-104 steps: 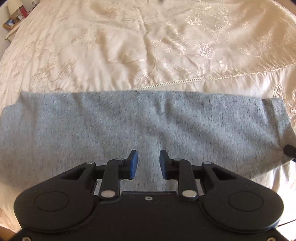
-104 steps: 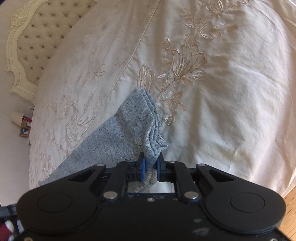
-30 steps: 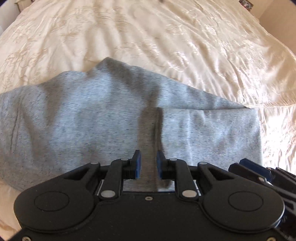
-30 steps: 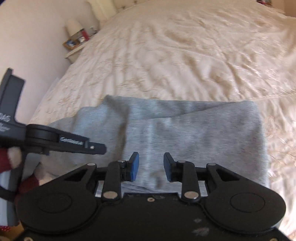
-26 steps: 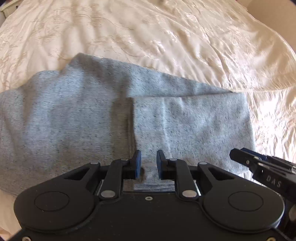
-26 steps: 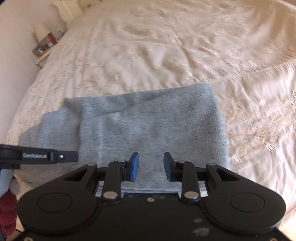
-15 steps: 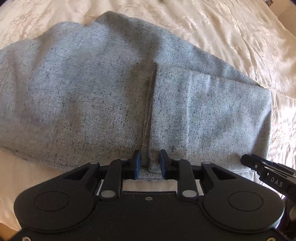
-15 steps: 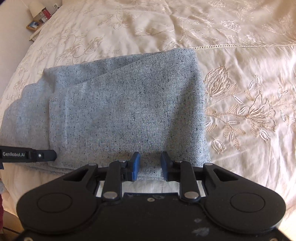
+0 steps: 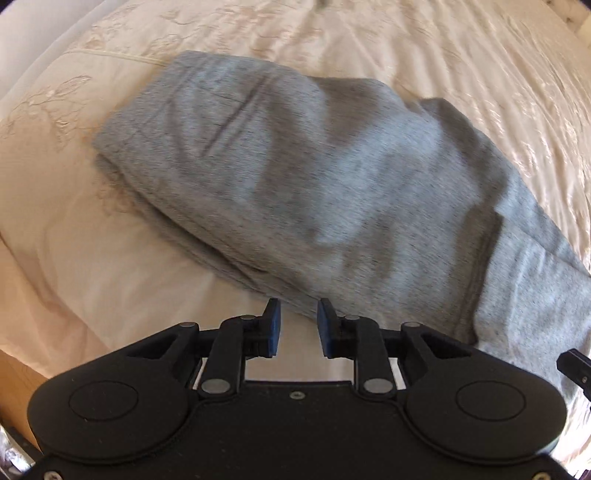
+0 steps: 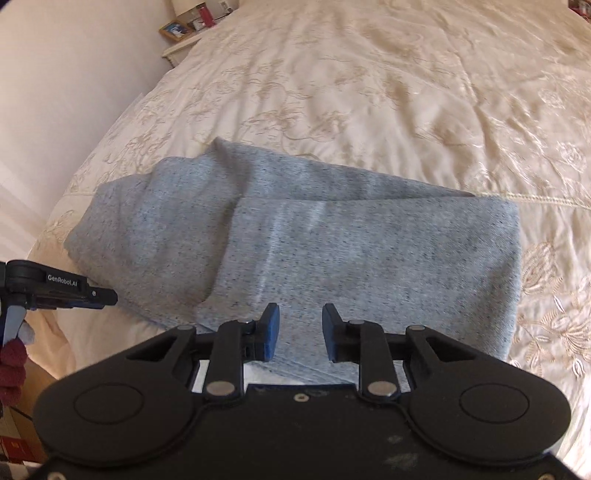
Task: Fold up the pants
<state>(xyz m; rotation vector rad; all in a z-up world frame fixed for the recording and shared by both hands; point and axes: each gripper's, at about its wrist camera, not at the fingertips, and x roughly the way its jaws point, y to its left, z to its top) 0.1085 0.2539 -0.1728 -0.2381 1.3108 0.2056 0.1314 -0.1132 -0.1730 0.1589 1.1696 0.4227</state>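
Observation:
The grey pants (image 9: 314, 177) lie folded on the cream bedspread, with one end doubled over the other (image 10: 369, 266). My left gripper (image 9: 297, 328) is open and empty, just off the near edge of the pants, over bare bedspread. My right gripper (image 10: 300, 330) is open and empty, hovering over the near edge of the folded-over layer. The left gripper's fingers (image 10: 92, 293) show at the left of the right wrist view, beside the pants' left end.
The embroidered cream bedspread (image 10: 369, 92) stretches far beyond the pants. A bedside table with small items (image 10: 188, 26) stands at the far left by the wall. The bed's near edge and a wooden floor (image 9: 14, 384) lie at lower left.
Both grippers have opened wider and pulled back from the pants' near edge. The left gripper has swung left, off the fold seam.

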